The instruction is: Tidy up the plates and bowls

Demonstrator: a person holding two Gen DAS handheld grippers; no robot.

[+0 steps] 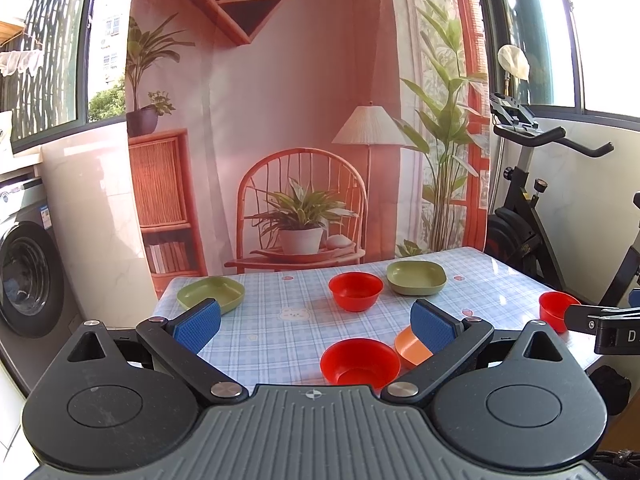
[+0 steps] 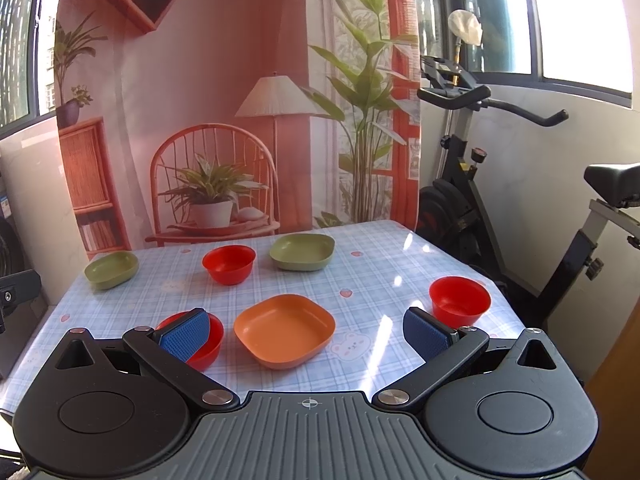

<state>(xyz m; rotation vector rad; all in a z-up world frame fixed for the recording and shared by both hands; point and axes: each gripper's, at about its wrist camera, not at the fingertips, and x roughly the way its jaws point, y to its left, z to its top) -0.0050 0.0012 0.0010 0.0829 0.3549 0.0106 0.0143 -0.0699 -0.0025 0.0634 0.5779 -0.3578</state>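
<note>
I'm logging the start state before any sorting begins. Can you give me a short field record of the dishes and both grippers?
surface: table with blue plaid cloth
red bowls: three, far middle, right, near left
green plates: two, far left, far right
orange plate: one, near middle
stacking: none, all apart
left gripper: open, empty
right gripper: open, empty

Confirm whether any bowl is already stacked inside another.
No. All three red bowls sit apart on the table, each empty.
</note>
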